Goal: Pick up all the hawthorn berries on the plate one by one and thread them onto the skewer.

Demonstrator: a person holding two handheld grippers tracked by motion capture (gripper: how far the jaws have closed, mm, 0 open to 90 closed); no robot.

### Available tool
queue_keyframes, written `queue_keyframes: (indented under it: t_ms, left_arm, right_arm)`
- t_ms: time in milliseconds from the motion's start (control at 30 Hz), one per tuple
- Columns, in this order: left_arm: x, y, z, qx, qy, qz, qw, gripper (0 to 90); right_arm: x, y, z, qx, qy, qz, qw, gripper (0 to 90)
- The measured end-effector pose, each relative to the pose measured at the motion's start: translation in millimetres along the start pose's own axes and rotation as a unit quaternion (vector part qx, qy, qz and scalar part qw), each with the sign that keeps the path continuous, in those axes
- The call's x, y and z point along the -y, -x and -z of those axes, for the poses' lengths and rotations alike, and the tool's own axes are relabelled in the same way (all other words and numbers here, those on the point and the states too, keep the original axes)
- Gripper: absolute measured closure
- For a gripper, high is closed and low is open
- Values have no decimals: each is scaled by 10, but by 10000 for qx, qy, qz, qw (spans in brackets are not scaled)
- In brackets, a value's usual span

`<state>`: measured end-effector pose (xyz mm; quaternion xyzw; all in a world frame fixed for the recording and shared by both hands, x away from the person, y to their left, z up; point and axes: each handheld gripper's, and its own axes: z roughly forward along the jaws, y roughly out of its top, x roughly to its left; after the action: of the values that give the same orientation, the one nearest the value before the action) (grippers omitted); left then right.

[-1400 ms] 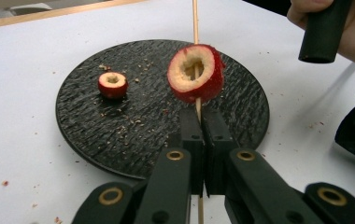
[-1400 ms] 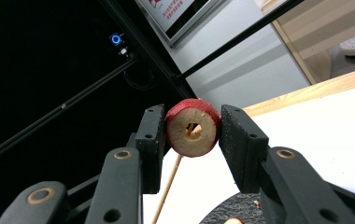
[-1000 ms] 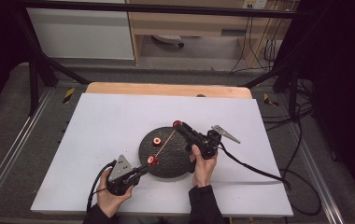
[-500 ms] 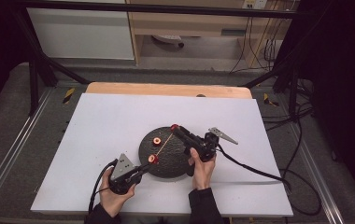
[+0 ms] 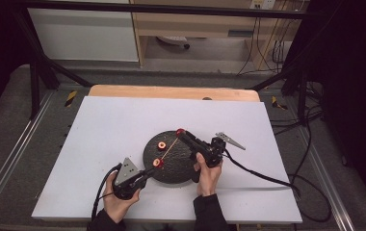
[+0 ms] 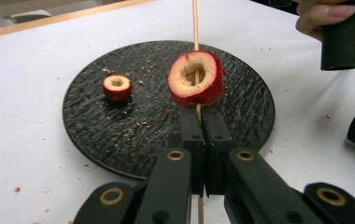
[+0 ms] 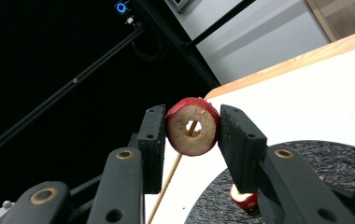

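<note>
A thin wooden skewer [image 5: 169,147] slants up over a round black plate [image 5: 181,168]. My left gripper [image 5: 153,166] [image 6: 199,116] is shut on its near end, just behind a red cored fruit ring [image 6: 195,78] [image 5: 158,162] threaded on it. My right gripper [image 5: 181,134] [image 7: 190,122] is shut on a second red fruit ring [image 7: 199,140] [image 5: 180,131] at the far end of the skewer. The stick's tip [image 7: 192,125] sits in that ring's hole. A third, smaller red fruit piece [image 5: 162,145] [image 6: 117,87] lies on the plate.
The plate rests on a white sheet [image 5: 113,125] over a wooden table [image 5: 171,91]. Crumbs lie scattered on the plate [image 6: 133,126]. A black cable [image 5: 263,175] trails from the right gripper across the sheet to the right. Dark frame rails [image 5: 36,82] flank the table.
</note>
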<state>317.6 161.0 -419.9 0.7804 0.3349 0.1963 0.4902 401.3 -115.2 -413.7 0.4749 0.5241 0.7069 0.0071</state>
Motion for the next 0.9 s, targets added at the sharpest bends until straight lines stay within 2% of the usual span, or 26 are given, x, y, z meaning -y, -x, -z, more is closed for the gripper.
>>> queue_keyframes:
  t_ms: [100,200,333,433,533,633,733,900]
  left_arm:
    - [11,12,22,-65,-11,-30,10000,886]
    - [52,26,47,-69,-1,-59,10000,886]
    - [43,56,54,-191,151,-112,9996,887]
    - [37,116,27,-302,191,-200,9992,887]
    - [16,147,-17,-368,177,-146,9991,887]
    - [-15,171,-62,-361,192,-44,9992,887]
    - [-76,181,-103,-353,171,36,9992,887]
    - [-152,146,-191,-213,136,182,9995,886]
  right_arm:
    - [8,6,-3,-5,65,-32,10000,629]
    - [-27,23,40,66,307,-127,9994,629]
    - [-29,22,44,-41,205,-201,9996,629]
    - [8,28,32,-141,117,-398,9990,628]
    - [52,25,21,-242,80,-533,9983,629]
    - [87,18,27,-184,63,-494,9986,629]
    - [142,8,20,-222,-67,-418,9989,629]
    - [192,-9,40,-148,-114,-240,9995,627]
